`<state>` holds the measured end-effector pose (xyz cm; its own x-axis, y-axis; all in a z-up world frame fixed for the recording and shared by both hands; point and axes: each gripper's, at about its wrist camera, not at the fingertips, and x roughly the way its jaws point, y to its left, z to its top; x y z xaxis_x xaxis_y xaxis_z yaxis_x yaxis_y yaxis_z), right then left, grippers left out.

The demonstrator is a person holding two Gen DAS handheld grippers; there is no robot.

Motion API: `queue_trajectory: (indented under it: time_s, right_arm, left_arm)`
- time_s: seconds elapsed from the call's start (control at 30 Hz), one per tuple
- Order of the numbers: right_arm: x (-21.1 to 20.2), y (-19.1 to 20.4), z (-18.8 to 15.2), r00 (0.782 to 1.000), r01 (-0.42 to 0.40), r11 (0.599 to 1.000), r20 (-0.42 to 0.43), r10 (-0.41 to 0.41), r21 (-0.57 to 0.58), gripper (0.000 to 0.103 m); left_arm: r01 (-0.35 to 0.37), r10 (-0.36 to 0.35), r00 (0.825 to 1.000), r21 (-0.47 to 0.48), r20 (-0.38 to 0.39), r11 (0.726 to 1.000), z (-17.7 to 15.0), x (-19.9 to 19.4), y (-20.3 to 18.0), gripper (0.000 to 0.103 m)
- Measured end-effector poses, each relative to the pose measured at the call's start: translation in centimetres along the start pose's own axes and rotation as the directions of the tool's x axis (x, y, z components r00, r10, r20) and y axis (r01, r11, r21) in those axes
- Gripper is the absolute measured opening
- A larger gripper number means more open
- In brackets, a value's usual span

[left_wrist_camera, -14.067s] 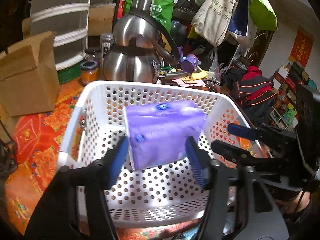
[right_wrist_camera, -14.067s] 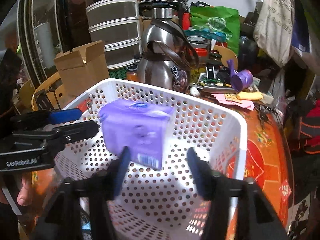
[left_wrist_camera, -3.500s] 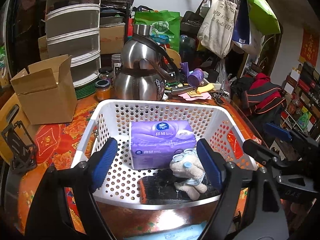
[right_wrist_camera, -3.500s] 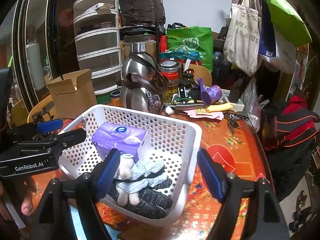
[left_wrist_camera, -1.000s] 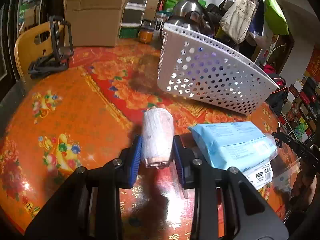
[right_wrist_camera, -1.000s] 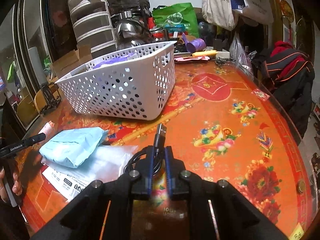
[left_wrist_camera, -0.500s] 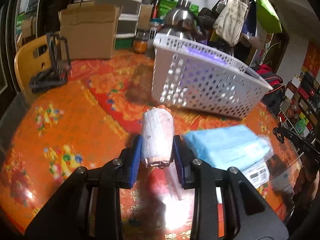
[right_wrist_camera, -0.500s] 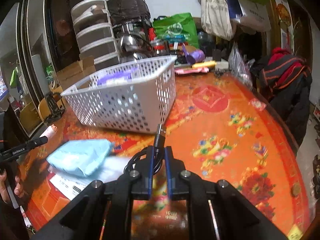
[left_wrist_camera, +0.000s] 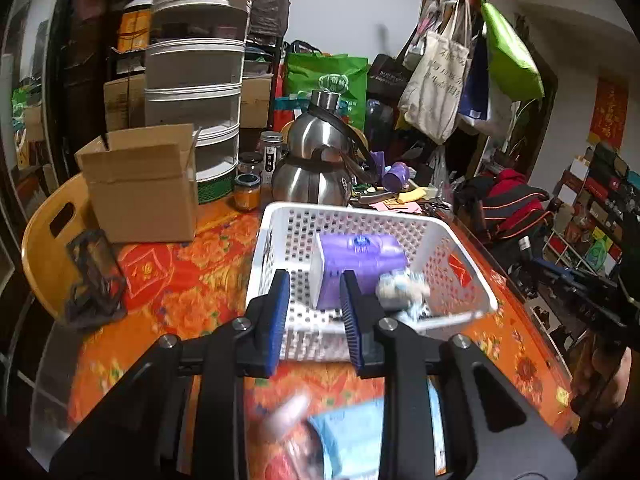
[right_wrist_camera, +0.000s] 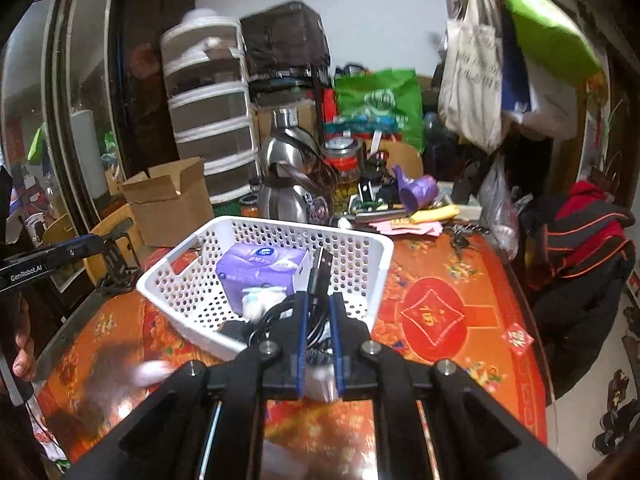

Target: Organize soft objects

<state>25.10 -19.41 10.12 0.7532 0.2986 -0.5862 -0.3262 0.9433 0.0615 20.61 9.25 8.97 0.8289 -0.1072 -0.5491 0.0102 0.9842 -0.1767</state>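
A white perforated basket [left_wrist_camera: 460, 256] stands on the orange table and holds a purple tissue pack [left_wrist_camera: 360, 264], a small plush toy [left_wrist_camera: 400, 290] and a dark soft item. My left gripper [left_wrist_camera: 313, 312] hovers near the basket's front rim, jaws narrowly apart and empty. A blurred white roll [left_wrist_camera: 286, 414] and a light blue pack [left_wrist_camera: 352, 440] lie below it on the table. My right gripper [right_wrist_camera: 319, 334] is shut on a black USB cable [right_wrist_camera: 316, 280], held over the basket's [right_wrist_camera: 360, 240] near corner. The tissue pack [right_wrist_camera: 260, 272] and the roll [right_wrist_camera: 152, 372] also show there.
A cardboard box [left_wrist_camera: 140, 184], steel kettles [left_wrist_camera: 316, 168], jars and stacked drawers [left_wrist_camera: 196, 80] crowd the back of the table. A yellow chair [left_wrist_camera: 44, 248] with a black clamp stands at the left. Hanging bags [left_wrist_camera: 444, 80] and clothes are at the right.
Both grippers have risen and now look down into the basket. My left gripper no longer holds the white roll, which appears blurred below it. The right gripper still holds the cable.
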Motion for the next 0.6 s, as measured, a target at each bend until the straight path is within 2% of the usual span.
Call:
queue_trajectory:
  time_s: [0.07, 0.13, 0.2, 0.3, 0.33, 0.4, 0.43, 0.47, 0.53, 0.6]
  right_arm:
    - [1.3, 0.3, 0.8, 1.0, 0.025, 1.0, -0.018, -0.025, -0.015, 0.009]
    - [1.8, 0.0, 0.8, 0.999, 0.015, 1.0, -0.029, -0.015, -0.001, 0.009]
    - [1.7, -0.3, 0.2, 1.0, 0.004, 1.0, -0.023, -0.003, 0.011, 0.009]
    - [1.1, -1.0, -1.1, 1.0, -0.007, 1.0, -0.023, 0.007, 0.024, 0.009]
    - [0.8, -1.2, -1.6, 1.0, -0.011, 0.999, -0.022, 0.011, 0.031, 0.009]
    - [0.4, -1.6, -2.4, 0.999, -0.022, 0.999, -0.023, 0.023, 0.042, 0.009]
    - [0.2, -1.7, -2.8, 0.999, -0.025, 0.999, -0.02, 0.026, 0.045, 0.009]
    - [-0.1, -1.7, -3.2, 0.999, -0.028, 0.999, -0.017, 0.028, 0.045, 0.009]
    - [-0.5, -1.7, -3.8, 0.999, -0.031, 0.999, -0.014, 0.032, 0.041, 0.009]
    - [-1.0, -1.6, -4.4, 0.999, -0.036, 0.998, -0.01, 0.036, 0.042, 0.009]
  left_arm:
    - [0.003, -0.004, 0.999, -0.006, -0.041, 1.0, 1.7, 1.7, -0.4, 0.019]
    - [-0.012, 0.012, 0.998, 0.0, -0.055, 1.0, 2.3, 2.4, -0.5, 0.019]
    - [0.001, -0.001, 0.998, -0.002, -0.055, 1.0, 1.6, 2.4, -0.3, 0.019]
    - [-0.006, 0.007, 0.997, 0.01, -0.073, 1.0, -1.8, 2.4, 0.8, 0.021]
    - [-0.02, 0.02, 0.996, 0.01, -0.085, 1.0, -3.6, 2.5, 1.4, 0.025]
    - [-0.025, 0.026, 0.991, 0.012, -0.129, 1.0, -6.6, 3.1, 2.6, 0.044]
    - [-0.024, 0.027, 0.989, 0.018, -0.144, 1.0, -7.6, 3.5, 3.1, 0.059]
    - [-0.046, 0.049, 0.985, 0.024, -0.163, 0.999, -9.0, 4.1, 3.8, 0.065]
    - [-0.088, 0.09, 0.977, 0.017, -0.196, 0.996, -11.2, 5.3, 5.2, 0.065]
    - [-0.078, 0.071, 0.968, -0.017, -0.241, 0.997, -13.1, 6.5, 6.4, 0.065]
